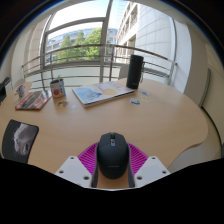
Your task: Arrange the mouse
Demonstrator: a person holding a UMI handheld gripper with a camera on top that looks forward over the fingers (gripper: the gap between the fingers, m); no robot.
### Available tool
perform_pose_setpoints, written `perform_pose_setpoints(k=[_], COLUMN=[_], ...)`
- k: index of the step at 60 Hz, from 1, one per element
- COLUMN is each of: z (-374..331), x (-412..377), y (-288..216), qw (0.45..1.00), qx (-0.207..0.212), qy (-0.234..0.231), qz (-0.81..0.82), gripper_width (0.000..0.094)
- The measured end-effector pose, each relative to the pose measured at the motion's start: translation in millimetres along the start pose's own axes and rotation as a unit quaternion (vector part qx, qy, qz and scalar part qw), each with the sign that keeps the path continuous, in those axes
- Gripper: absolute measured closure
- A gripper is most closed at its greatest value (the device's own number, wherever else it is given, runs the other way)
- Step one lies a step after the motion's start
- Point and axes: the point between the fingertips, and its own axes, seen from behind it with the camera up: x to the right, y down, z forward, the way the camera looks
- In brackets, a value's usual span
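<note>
A black computer mouse (112, 152) sits between my two fingers, its front end pointing away from me. My gripper (112, 168) is shut on the mouse, the magenta pads (88, 156) pressing on its left and right sides. The mouse is over the near part of the round wooden table (150, 120). A dark mouse mat (18, 138) with a printed picture lies on the table to the left of the fingers, near the table's edge.
Beyond the fingers on the table lie a blue-and-white booklet (98, 94), a small box (58, 89), a magazine (30, 99) and a tall dark cylinder (135, 70). A railing and windows stand behind the table.
</note>
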Motion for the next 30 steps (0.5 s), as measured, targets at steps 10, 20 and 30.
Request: perform_pose_setpoints(k=[10,20,30], z=[-20,-109,-181], x=[10,-17,-147], y=[-17,-113,-178], qw=[0.999,0.992,0.984], qx=[0.007,0.099,0.161], qy=[0.038,0.052,-0.007], qz=[0.015,0.062,0.074], gripper_width=[0.0538,0.0539,0.0540])
